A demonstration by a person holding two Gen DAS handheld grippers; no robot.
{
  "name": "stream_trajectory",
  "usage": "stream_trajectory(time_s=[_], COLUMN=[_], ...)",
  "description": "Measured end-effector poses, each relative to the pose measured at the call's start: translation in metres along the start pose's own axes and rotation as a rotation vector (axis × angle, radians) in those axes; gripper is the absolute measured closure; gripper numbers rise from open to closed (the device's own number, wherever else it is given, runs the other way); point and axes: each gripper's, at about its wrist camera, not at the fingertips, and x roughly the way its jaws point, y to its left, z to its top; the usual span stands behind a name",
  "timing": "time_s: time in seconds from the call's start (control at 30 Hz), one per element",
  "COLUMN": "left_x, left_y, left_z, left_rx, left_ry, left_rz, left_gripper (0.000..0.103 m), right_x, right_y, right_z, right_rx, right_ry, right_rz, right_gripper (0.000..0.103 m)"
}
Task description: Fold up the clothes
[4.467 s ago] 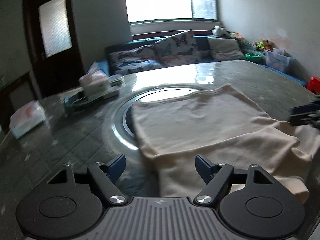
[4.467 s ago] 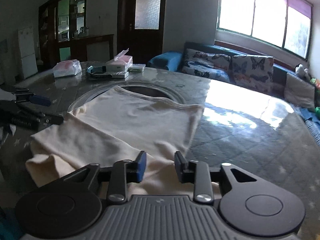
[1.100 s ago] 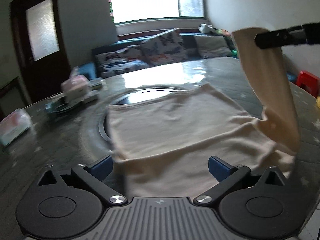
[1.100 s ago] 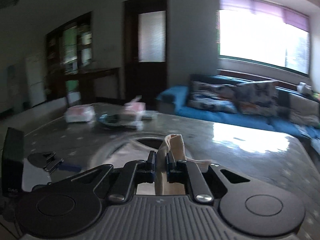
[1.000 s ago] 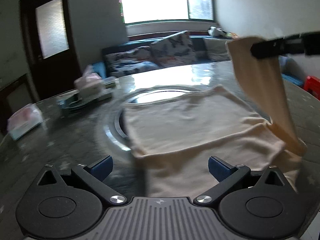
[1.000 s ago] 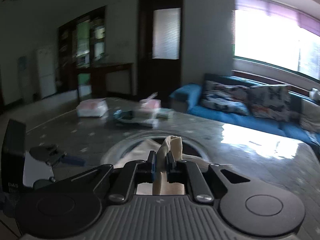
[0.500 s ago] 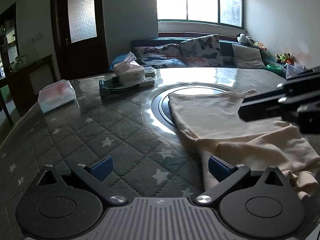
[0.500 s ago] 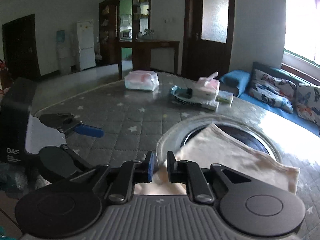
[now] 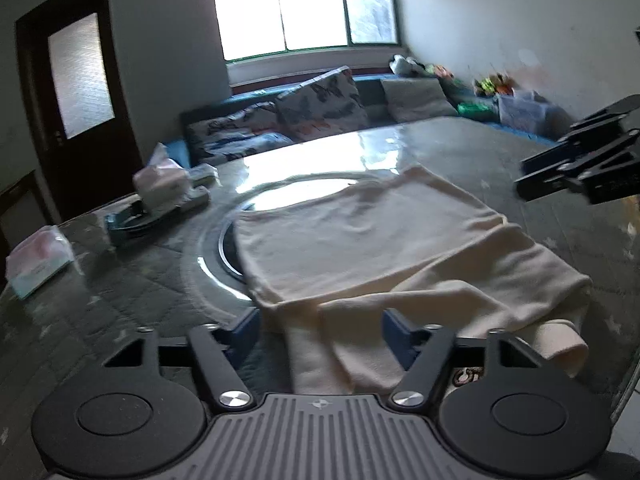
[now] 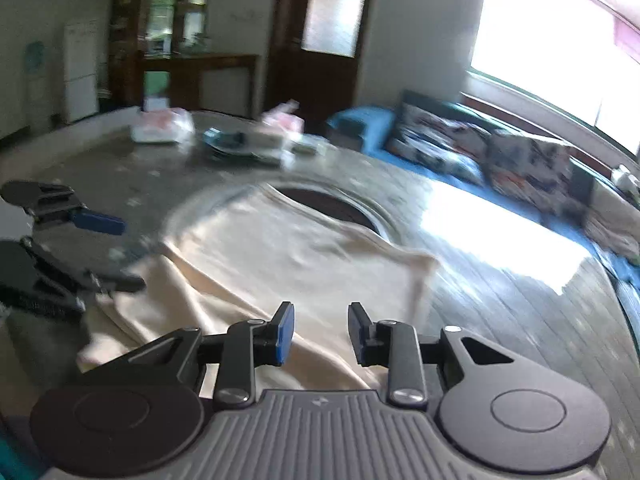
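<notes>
A cream garment (image 9: 360, 248) lies partly folded on the glass-topped table (image 9: 120, 300), its far part flat over the round inset and its near part bunched at the table edge. It also shows in the right wrist view (image 10: 280, 264). My left gripper (image 9: 322, 330) is open, its fingers either side of the garment's near bunched edge. My right gripper (image 10: 320, 334) is open and empty just above the garment's near edge. The right gripper shows at the right of the left wrist view (image 9: 580, 172); the left gripper shows at the left of the right wrist view (image 10: 64, 240).
Tissue boxes (image 9: 38, 256) (image 9: 160, 184) and a dark tray (image 9: 152, 216) stand on the far left of the table. A blue sofa with cushions (image 9: 320, 104) runs under the window. A dark door (image 9: 76, 92) is at the left.
My right gripper has let go of the sleeve it held up and opened. The sleeve now lies on the garment. Both grippers have swung back over the near edge.
</notes>
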Motion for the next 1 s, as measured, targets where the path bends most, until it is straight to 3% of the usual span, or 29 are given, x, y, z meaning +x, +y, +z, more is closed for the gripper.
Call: stream_trajectory(time_s=[0.17, 0.23, 0.33, 0.4, 0.5, 0.7, 1.0], left_x=[0.019, 0.023, 0.025, 0.024, 0.021, -0.003, 0.011], left_y=[0.0, 0.0, -0.002, -0.002, -0.001, 0.002, 0.024], left_z=[0.003, 0.002, 0.0, 0.001, 0.004, 0.014, 0.004], left_rx=[-0.024, -0.028, -0.024, -0.021, -0.024, 0.0, -0.072], left_ry=[0.045, 0.057, 0.063, 0.058, 0.045, -0.062, 0.033], left_rz=[-0.011, -0.021, -0.018, -0.021, -0.007, 0.033, 0.079], left_gripper=[0.038, 0.044, 0.061, 0.087, 0.097, 0.099, 0.095], right_x=[-0.002, 0.0, 0.007, 0.013, 0.023, 0.04, 0.049], right_y=[-0.018, -0.021, -0.02, -0.018, -0.014, -0.007, -0.008], right_z=[-0.023, -0.029, -0.031, -0.032, -0.032, -0.029, -0.03], right_rx=[0.038, 0.044, 0.054, 0.059, 0.068, 0.074, 0.085], right_ry=[0.033, 0.037, 0.032, 0.03, 0.018, 0.008, 0.013], right_rz=[-0.029, -0.028, -0.009, 0.01, 0.039, 0.065, 0.039], right_gripper=[0.074, 0.074, 0.074, 0.074, 0.074, 0.074, 0.074])
